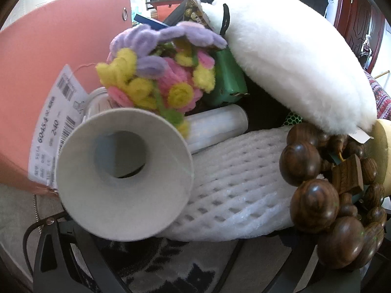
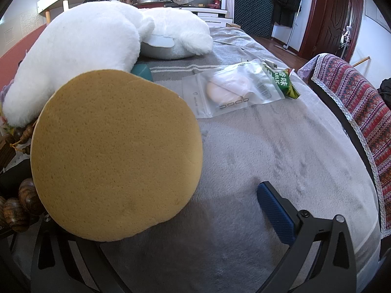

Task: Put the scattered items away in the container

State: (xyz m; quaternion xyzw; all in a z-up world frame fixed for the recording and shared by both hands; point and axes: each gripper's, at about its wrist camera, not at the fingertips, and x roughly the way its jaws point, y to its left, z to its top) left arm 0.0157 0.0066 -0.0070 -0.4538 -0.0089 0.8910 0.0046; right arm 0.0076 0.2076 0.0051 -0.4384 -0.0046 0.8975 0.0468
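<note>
Sponge lies just left of right claw.

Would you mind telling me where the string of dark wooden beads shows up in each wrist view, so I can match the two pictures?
Left wrist: the wooden beads fill the lower right, under the white plush toy.
Right wrist: the wooden beads peek out at the far left edge, behind the yellow sponge.
Shared landmark: the white plush toy, lying above the beads in both views.
</note>
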